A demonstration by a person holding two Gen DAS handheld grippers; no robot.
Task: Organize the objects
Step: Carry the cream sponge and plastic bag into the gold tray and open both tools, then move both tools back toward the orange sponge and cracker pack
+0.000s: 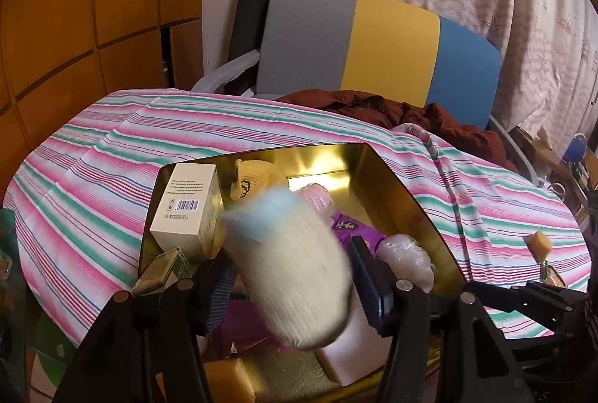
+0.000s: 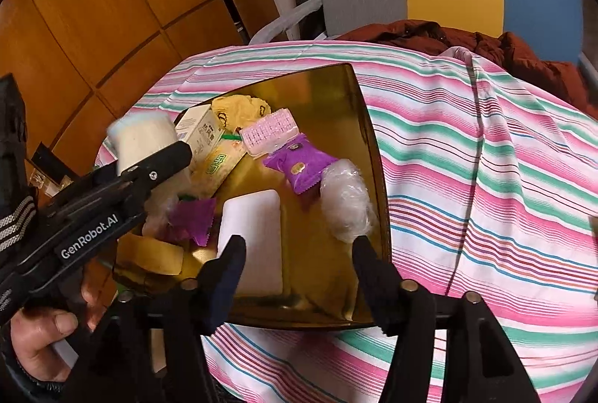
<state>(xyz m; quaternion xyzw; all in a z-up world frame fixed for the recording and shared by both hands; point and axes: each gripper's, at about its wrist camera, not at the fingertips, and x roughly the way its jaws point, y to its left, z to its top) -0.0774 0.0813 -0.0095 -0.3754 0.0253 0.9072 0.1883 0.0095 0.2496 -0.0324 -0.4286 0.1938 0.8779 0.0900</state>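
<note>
The desk [image 2: 486, 178] under its striped cloth lies bare to the right of the gold tray [image 2: 368, 126], which sits toward the left edge, its far right corner open. Over the tray's crowded left side the left gripper [image 1: 291, 276] clenches a blurred white roll with a pale blue end [image 1: 295, 268], hiding the things beneath. The right gripper [image 2: 299, 253] hangs released above the near rim, its fingertips straddling a white block [image 2: 254, 227] and a clear wrapped bundle [image 2: 345, 201].

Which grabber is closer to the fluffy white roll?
Left. The left gripper is clamped around the white roll above the gold tray. The right gripper hangs open over the tray's near edge, apart from it.
</note>
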